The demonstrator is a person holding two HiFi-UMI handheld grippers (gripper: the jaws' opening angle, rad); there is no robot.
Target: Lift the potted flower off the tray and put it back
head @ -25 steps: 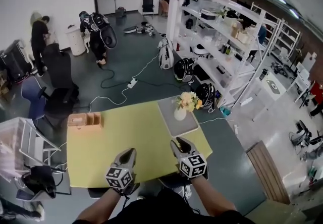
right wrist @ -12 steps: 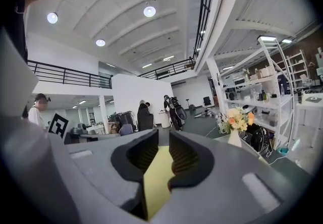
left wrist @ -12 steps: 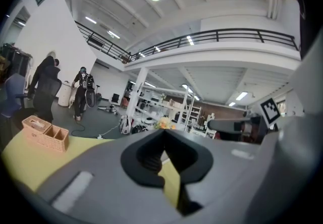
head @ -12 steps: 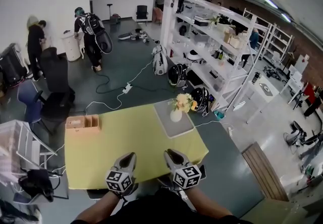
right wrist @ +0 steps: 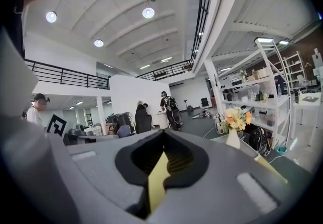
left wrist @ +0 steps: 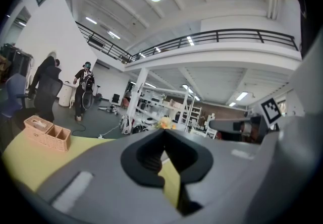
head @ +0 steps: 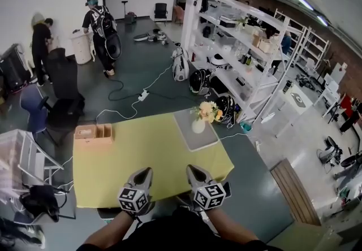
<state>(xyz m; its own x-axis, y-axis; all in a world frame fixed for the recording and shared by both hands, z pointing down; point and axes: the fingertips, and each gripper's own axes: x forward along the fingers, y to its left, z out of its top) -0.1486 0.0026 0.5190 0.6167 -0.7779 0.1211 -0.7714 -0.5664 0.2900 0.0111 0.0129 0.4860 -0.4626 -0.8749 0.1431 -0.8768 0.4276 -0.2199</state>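
Note:
The potted flower [head: 203, 116], pale yellow and orange blooms in a white vase, stands upright on the grey tray [head: 195, 134] at the far right of the yellow table [head: 147, 159]. Both grippers hover at the table's near edge, well short of the tray. My left gripper [head: 143, 173] is shut, its tips meeting on nothing [left wrist: 162, 132]. My right gripper [head: 193, 172] is also shut and empty [right wrist: 164, 134]. The flower [right wrist: 236, 118] shows ahead and to the right in the right gripper view, and small and far [left wrist: 164, 123] in the left gripper view.
A wicker box [head: 94, 132] with compartments sits on the table's far left corner. White shelving [head: 249, 46] runs behind the table on the right. A dark office chair [head: 65, 103] and two people [head: 102, 29] are at the back left. Cables lie on the floor.
The right gripper's jaws have come together, and it has drawn back toward the near edge and a little left. The left gripper has barely shifted. Flower and tray are as before.

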